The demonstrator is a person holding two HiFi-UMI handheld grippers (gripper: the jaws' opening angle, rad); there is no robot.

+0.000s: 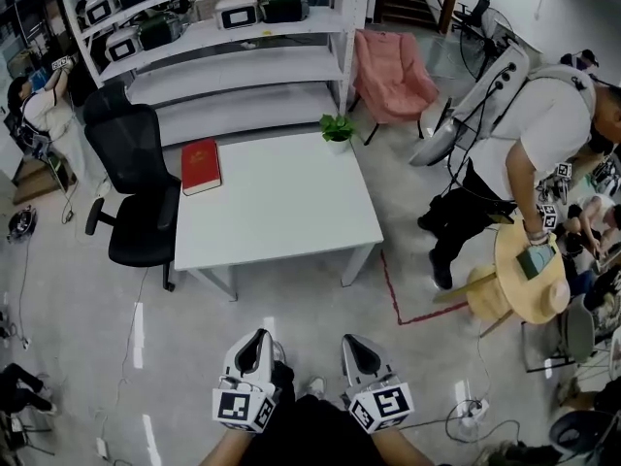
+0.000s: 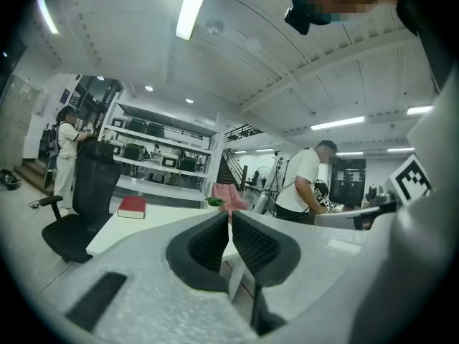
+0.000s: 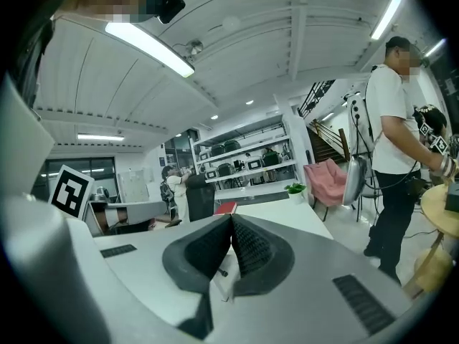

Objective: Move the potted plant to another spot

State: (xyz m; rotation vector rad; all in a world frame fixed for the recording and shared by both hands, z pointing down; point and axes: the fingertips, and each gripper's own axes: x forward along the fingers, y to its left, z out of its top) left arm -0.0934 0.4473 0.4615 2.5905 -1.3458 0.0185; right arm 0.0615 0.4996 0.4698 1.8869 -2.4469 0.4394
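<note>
- Office chair (image 1: 131,187), black and padded, stands against the left edge of the table.
- Red book (image 1: 201,166), flat and hard-cornered, lies on the table's far left part.
- My left gripper (image 1: 254,349), pale grey and grainy, is clenched: its ribbed black pads (image 2: 212,239) meet at the tips with nothing between them.
- White table (image 1: 281,212) has a smooth, square top and straight legs, and stands well ahead of both grippers.
- Potted plant (image 1: 337,131), a small tuft of green leaves in a white pot, sits upright on the table's far right corner.
- My right gripper (image 1: 361,349) is likewise closed on nothing, its dark ridged pads (image 3: 251,245) pressed together.
- Pink chair (image 1: 393,71), soft and draped, stands beyond the plant.
- Person in a white shirt (image 1: 543,134) bends over a round wooden table (image 1: 512,294).
</note>
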